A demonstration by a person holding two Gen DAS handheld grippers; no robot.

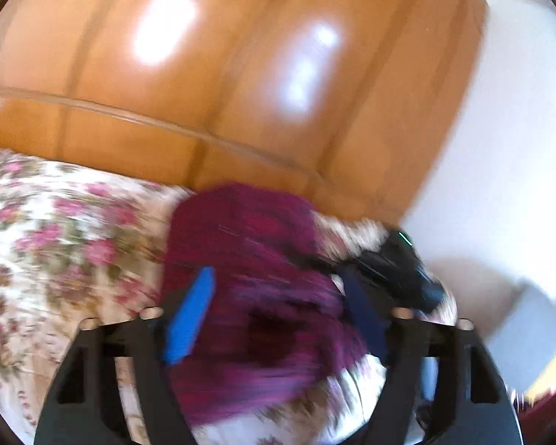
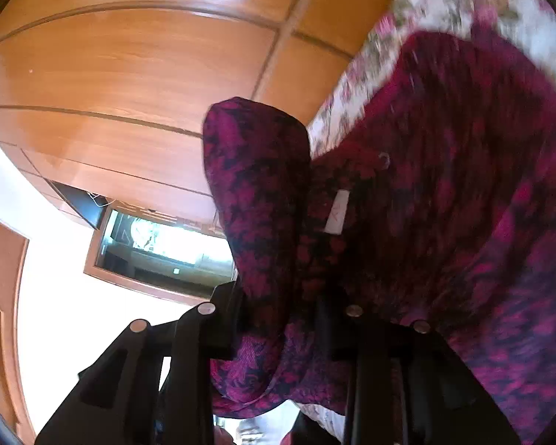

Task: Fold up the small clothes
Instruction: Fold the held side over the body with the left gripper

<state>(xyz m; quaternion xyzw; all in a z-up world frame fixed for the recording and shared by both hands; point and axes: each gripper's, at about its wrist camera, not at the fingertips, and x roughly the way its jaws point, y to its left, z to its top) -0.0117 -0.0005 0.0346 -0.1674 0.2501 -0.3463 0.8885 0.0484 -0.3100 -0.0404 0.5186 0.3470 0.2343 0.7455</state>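
Both grippers — left gripper [image 1: 278, 296] wide, right gripper [image 2: 278, 319] gripping the magenta garment [image 2: 444, 185].

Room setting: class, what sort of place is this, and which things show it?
Probably a bedroom: a floral bedspread with a magenta garment on it, and a glossy wooden wardrobe behind.

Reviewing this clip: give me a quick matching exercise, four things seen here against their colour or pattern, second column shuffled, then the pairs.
Things:
1. garment
2. bedspread
3. wardrobe
4. left gripper's finger pad

Colour or pattern:
A. glossy orange-brown wood
B. bright blue
C. magenta with dark blotches
D. white with pink flowers

Pairs: 1-C, 2-D, 3-A, 4-B
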